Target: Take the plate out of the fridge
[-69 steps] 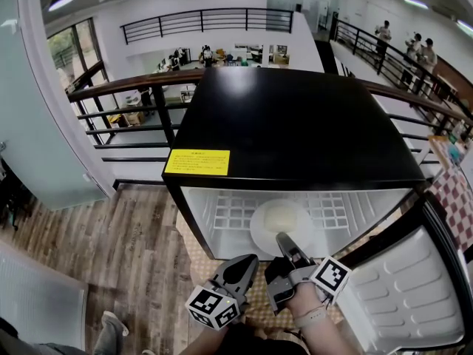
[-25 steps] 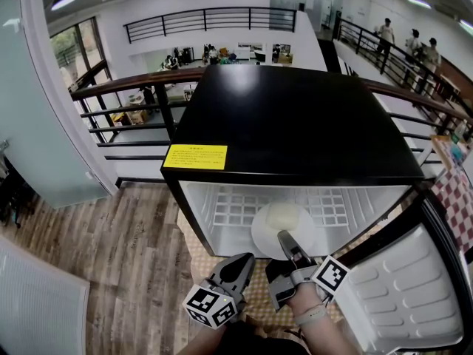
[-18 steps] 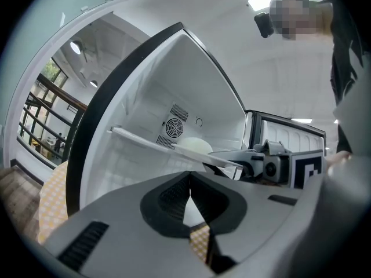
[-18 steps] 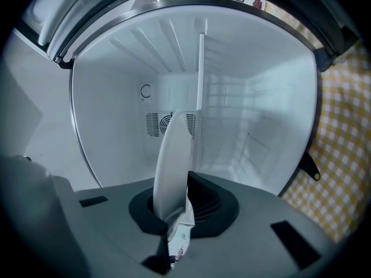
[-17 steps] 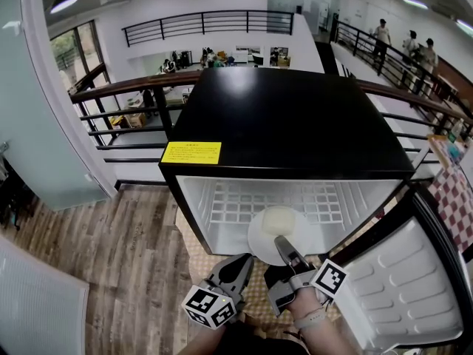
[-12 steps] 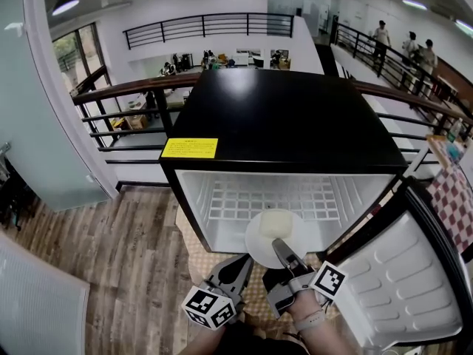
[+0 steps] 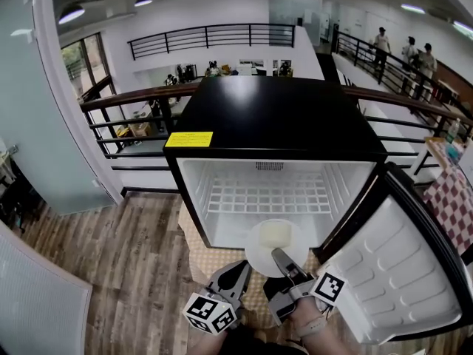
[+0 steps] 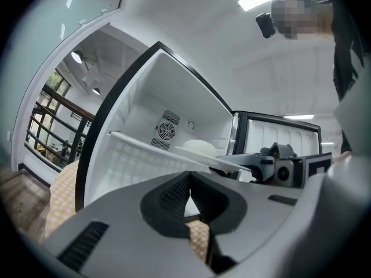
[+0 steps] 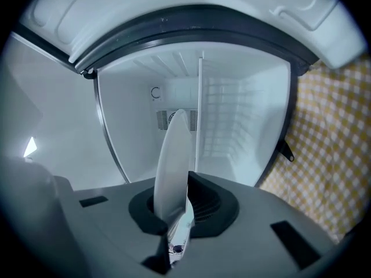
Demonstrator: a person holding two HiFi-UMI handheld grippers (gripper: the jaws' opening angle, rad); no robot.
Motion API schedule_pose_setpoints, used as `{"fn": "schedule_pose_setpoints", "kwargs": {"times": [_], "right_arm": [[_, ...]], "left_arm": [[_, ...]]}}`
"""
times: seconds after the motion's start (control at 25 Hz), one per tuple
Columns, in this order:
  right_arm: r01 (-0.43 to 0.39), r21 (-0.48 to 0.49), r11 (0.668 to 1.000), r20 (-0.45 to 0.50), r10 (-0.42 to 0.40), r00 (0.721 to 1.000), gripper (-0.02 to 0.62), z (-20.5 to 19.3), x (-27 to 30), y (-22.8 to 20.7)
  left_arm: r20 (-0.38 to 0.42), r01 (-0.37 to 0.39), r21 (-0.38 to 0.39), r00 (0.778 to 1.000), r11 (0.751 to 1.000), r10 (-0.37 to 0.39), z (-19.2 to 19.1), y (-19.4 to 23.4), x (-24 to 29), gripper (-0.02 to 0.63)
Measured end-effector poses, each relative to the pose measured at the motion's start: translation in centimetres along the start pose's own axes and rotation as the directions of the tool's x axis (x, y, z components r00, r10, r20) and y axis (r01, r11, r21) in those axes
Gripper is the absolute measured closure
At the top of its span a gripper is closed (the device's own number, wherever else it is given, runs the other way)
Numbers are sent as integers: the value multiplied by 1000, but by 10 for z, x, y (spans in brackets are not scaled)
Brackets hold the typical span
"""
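Currently, item: white plate (image 7: 275, 251), held level at the front lip of the fridge (image 7: 281, 117). Its far edge is just over the fridge's threshold. Its near part is outside the opening, above the checked cloth (image 7: 211, 259) under the fridge.

Load: one pale piece of food (image 7: 273, 234) near the plate's centre, kind not identifiable.

Holder: right gripper (image 7: 281, 259), jaws clamped on the plate's near rim. In the right gripper view the plate stands edge-on between them and runs straight away toward the fridge's back wall.

Left gripper (image 7: 238, 268): jaws together with nothing between. It sits outside the fridge, just left of the plate, not touching it.

Governing relation, as a judgement: the plate lies fridge-ward of the right jaws, so a straight pull away from the fridge should free it.

Surroundings: wire shelf (image 7: 266, 197) inside the fridge, beyond the plate; open door (image 7: 392, 272) at the fridge's right, near the right gripper.

Risk: the grip is on one rim only, so the food could slide if the plate tilts.
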State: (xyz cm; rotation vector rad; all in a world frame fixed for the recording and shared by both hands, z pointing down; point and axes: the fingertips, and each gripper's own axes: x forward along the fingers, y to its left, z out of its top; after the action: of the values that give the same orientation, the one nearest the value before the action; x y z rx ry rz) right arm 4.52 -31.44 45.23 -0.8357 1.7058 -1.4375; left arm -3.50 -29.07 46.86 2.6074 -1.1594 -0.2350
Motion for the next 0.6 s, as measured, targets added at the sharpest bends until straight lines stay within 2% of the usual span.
{"fn": "schedule_pose_setpoints", "kwargs": {"times": [0.36,0.6], "right_arm": [[22,0,1000,-31,-22,999,551,-19,-33,-13],[-7,2,1000,-47,7,999,551,-29,-44,-14]], "left_arm": [[-10,-22,1,1000,1000,22,-17,-18,-23,597],[-1,-29,31,1000,999,29,-12,-23,-35,597]]}}
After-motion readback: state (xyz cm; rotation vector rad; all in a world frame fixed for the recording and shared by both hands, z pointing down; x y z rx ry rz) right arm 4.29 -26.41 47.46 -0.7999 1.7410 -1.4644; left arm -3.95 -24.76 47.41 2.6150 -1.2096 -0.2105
